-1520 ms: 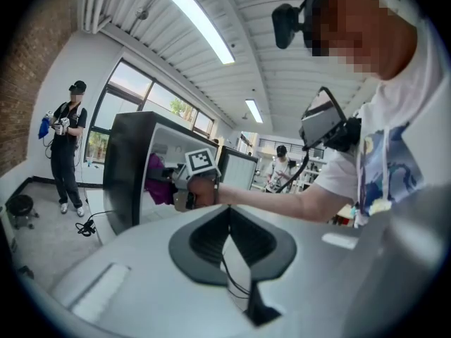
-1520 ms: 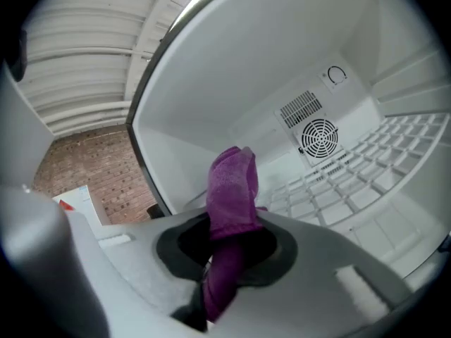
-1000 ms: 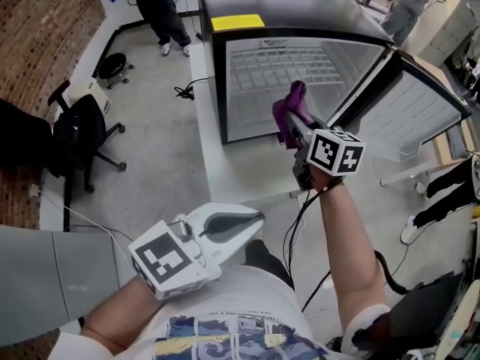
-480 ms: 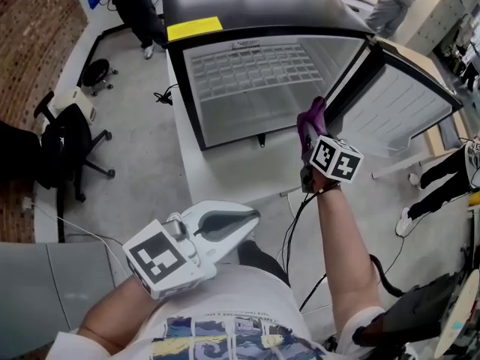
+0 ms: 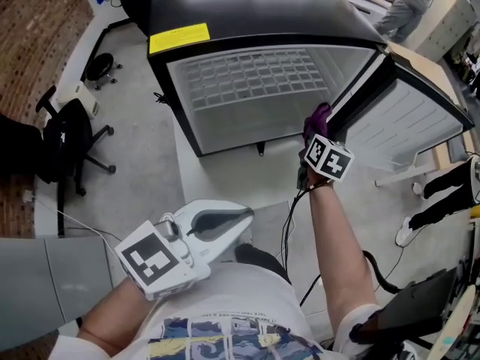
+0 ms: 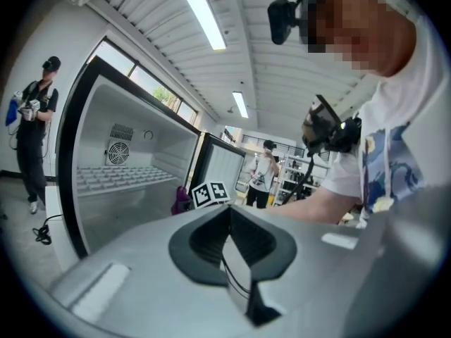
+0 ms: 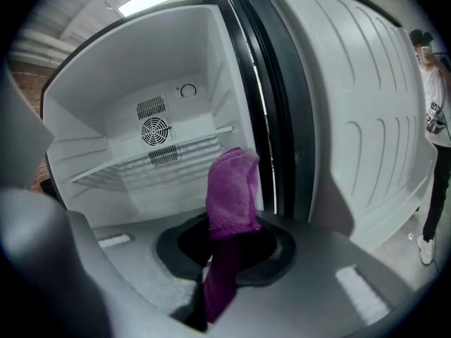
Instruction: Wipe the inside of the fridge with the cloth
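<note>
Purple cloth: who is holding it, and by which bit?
The right tongs pinch the purple cloth by its lower end; the left tongs hold nothing.

A grey concrete floor (image 5: 135,148) runs out to a red brick wall (image 5: 34,36) on the left, where a black office chair (image 5: 71,137) stands with a low round black stool (image 5: 100,66) farther off. Overhead, a white ribbed ceiling (image 6: 162,41) carries long strip lights (image 6: 201,13). Pale cabinets (image 5: 454,13) stand at the far right.
</note>
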